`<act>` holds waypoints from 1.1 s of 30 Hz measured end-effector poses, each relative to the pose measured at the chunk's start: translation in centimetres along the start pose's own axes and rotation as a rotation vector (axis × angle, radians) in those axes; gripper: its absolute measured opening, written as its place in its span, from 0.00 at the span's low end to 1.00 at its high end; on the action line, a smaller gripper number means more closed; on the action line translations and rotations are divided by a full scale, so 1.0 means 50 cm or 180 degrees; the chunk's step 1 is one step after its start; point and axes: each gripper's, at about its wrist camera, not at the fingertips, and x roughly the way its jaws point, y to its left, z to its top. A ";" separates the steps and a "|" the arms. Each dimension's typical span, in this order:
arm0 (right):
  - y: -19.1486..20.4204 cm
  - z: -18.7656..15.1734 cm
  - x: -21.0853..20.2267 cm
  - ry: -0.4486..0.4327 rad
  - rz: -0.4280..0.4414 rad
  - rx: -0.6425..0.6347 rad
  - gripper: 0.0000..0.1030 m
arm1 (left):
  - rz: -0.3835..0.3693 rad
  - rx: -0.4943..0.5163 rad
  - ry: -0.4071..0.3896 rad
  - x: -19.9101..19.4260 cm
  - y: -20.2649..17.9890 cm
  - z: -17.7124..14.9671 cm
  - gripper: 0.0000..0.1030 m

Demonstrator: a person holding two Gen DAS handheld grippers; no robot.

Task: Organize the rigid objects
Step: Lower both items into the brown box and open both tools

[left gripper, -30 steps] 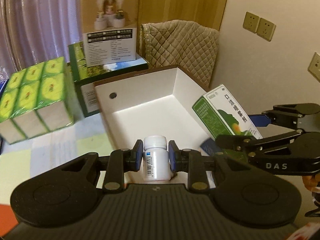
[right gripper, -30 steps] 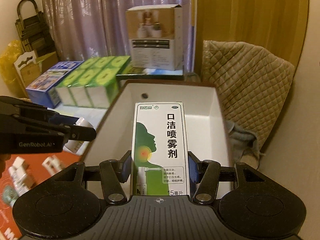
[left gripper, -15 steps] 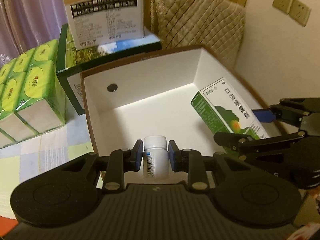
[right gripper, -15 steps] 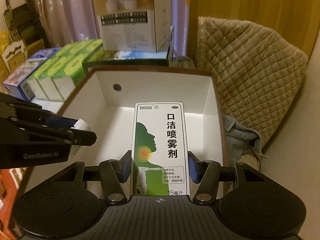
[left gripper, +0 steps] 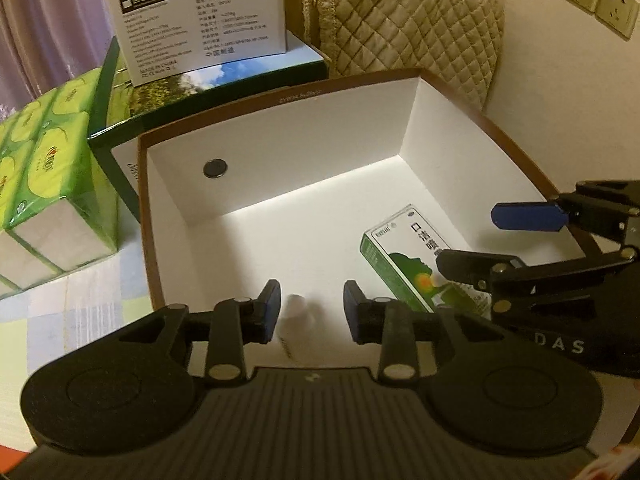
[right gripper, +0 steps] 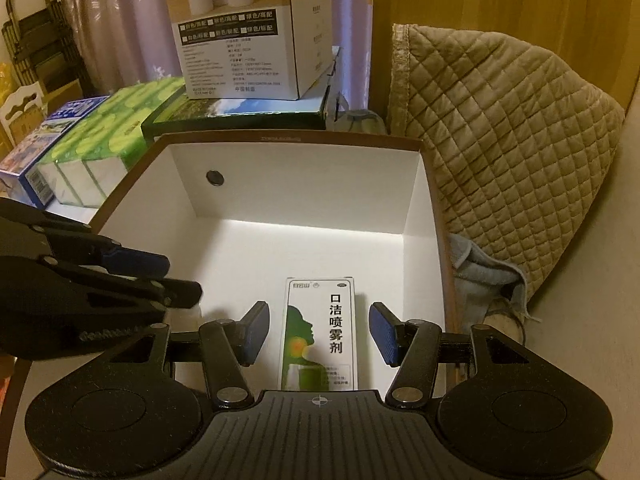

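Note:
A white-lined brown box stands open below both grippers; it also shows in the right wrist view. My left gripper is open, with a blurred white pill bottle between and below its pads, inside the box. My right gripper is open over a green-and-white spray carton that lies flat on the box floor. The carton also shows in the left wrist view, partly hidden by the right gripper.
Green tissue packs stand left of the box. A dark green box with a white product carton on top stands behind it. A quilted beige cover is to the right by the wall. A blue box lies far left.
Both grippers moved down into the box and opened. The left let go of the pill bottle, the right let go of the spray carton, which now lies on the box floor.

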 end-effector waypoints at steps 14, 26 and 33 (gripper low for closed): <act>-0.001 -0.030 -0.056 -0.0007 0.0061 -0.0020 0.54 | -0.0094 0.0020 0.0004 -0.042 -0.002 -0.026 0.42; 0.028 -0.069 -0.164 -0.0222 0.0205 0.0185 0.55 | -0.0287 -0.0192 -0.0245 -0.182 0.036 -0.091 0.59; 0.066 -0.107 -0.237 -0.0401 0.0234 0.0358 0.55 | -0.0290 -0.0210 -0.0361 -0.285 0.060 -0.159 0.60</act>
